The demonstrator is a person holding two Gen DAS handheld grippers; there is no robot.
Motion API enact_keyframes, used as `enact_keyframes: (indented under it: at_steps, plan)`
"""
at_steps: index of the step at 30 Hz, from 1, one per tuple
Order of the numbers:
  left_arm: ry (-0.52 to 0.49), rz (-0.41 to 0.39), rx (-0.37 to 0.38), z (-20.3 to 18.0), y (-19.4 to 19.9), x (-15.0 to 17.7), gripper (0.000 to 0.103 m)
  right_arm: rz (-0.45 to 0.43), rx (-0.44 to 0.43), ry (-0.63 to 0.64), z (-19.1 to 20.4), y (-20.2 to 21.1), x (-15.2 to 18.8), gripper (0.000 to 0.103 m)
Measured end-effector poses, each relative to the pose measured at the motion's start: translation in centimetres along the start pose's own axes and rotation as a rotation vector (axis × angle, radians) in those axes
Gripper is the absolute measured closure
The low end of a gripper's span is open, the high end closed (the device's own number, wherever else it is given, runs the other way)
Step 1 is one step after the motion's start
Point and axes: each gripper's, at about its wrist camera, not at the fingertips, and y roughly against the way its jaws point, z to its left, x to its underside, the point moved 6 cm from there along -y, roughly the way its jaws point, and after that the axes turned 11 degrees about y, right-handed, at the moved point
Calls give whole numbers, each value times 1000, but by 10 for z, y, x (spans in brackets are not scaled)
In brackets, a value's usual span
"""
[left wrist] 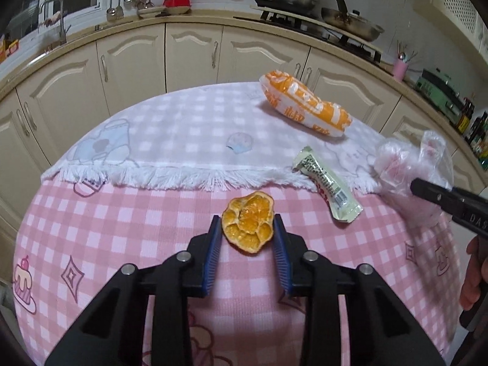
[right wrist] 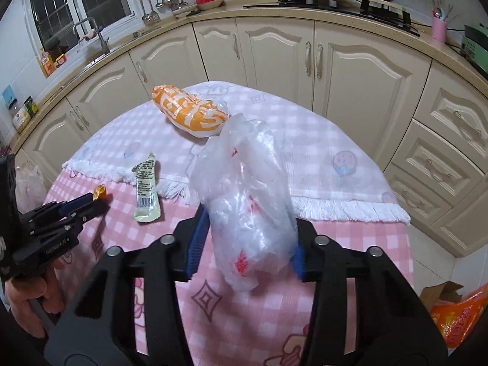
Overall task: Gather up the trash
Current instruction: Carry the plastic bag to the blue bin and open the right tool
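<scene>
An orange peel (left wrist: 247, 226) lies on the pink checked tablecloth (left wrist: 122, 231). My left gripper (left wrist: 247, 224) stands around it, its blue pads close on both sides of the peel. My right gripper (right wrist: 248, 228) is shut on a clear plastic bag (right wrist: 248, 201) with red print, held above the table; the bag also shows in the left wrist view (left wrist: 408, 167). A pale green wrapper (left wrist: 328, 183) lies right of the peel. An orange and white snack bag (left wrist: 305, 103) lies at the far side. In the right wrist view the peel (right wrist: 100, 192) peeks past the left gripper (right wrist: 91, 202).
A white fringed checked cloth (left wrist: 183, 140) covers the table's far half. Cream kitchen cabinets (left wrist: 195, 58) curve behind the table, with a stove and pots on the counter. An orange package (right wrist: 463, 317) and a cardboard box lie on the floor at right.
</scene>
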Motion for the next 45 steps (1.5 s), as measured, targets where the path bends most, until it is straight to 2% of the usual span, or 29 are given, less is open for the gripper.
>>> enact_keyframes:
  at_steps: [8, 16, 22, 26, 30, 34, 39, 42, 45]
  plan:
    - [-9, -96, 21, -6, 36, 9, 71, -83, -42, -59, -7, 45, 7, 66]
    - [41, -200, 120, -31, 100, 27, 71, -177, -32, -84, -11, 103, 17, 66]
    - [4, -257, 185, -72, 137, 38, 71, -260, -56, -109, -19, 144, 26, 66]
    - [-68, -268, 251, -119, 153, 48, 71, -316, -39, -152, -42, 175, 39, 66]
    - [-140, -246, 332, -175, 157, 63, 71, -344, 40, -208, -74, 204, 62, 66]
    - [-239, -207, 401, -237, 151, 89, 71, -334, 151, -309, -129, 227, 103, 66]
    - [-314, -107, 462, -303, 118, 127, 71, -237, 280, -477, -205, 226, 182, 66]
    - [-365, -22, 498, -339, 95, 157, 71, -168, 316, -558, -237, 212, 225, 66]
    - [-404, 59, 504, -366, 66, 185, 71, -102, 313, -618, -257, 190, 260, 66]
